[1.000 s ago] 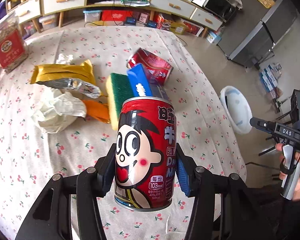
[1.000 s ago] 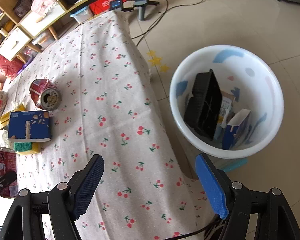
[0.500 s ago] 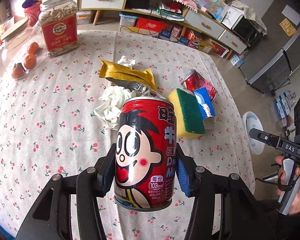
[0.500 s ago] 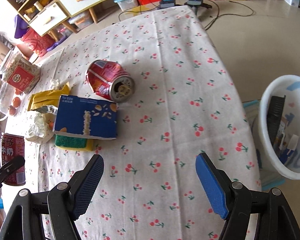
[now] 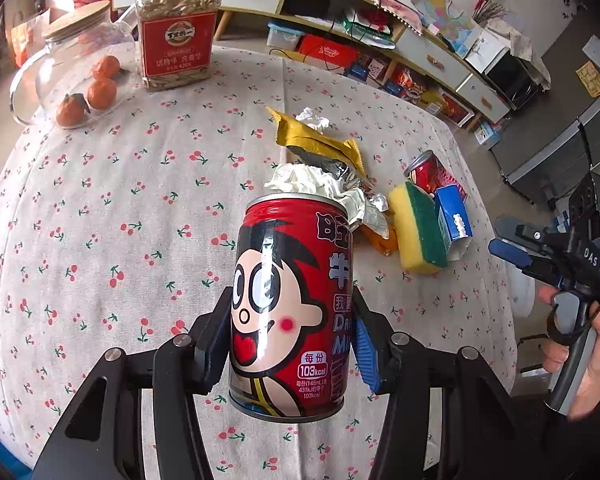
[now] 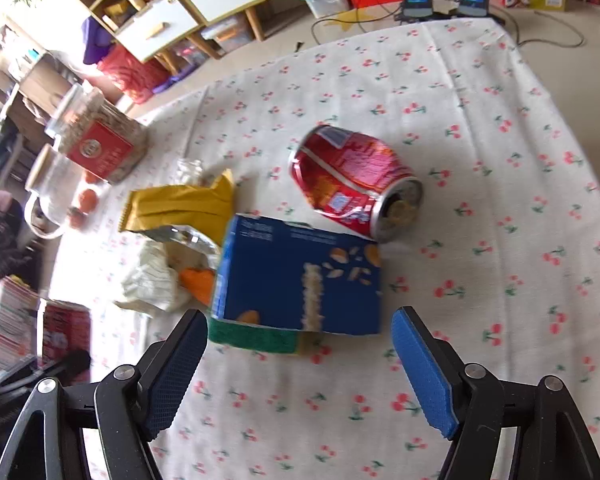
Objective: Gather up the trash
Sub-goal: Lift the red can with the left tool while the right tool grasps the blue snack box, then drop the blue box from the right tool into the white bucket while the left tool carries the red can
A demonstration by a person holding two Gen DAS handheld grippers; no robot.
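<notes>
Two red drink cans are in sight: one upright cartoon-face can (image 5: pixel 290 308) clenched between the pads of the left gripper (image 5: pixel 290 344) and held above the cherry-print desk (image 5: pixel 100 208), and one dented can (image 6: pixel 354 182) lying on its side with its open end toward 4 o'clock in the right wrist view. The rest of the trash is bunched in one cluster: one blue carton (image 6: pixel 300 276) lying flat, touching the dented can at its 1 o'clock corner and resting on one yellow-and-green sponge (image 6: pixel 256 338); one yellow foil wrapper (image 6: pixel 184 206) at the carton's 10 o'clock; one crumpled white paper (image 6: pixel 152 280) at its 9 o'clock; and one orange scrap (image 6: pixel 198 282) between paper and carton. A smaller tissue wad (image 5: pixel 312 118) sits just behind the wrapper. The right gripper (image 6: pixel 298 368) has just been opening its jaws; they now stand wide and released, with nothing between them, hanging over bare cloth at the carton's 6 o'clock. Toward 10 o'clock in the left wrist view stand one seed jar (image 5: pixel 176 28) with a red label and one glass jar (image 5: pixel 74 68) lying beside it holding three small oranges (image 5: pixel 100 92), well apart from the trash.
</notes>
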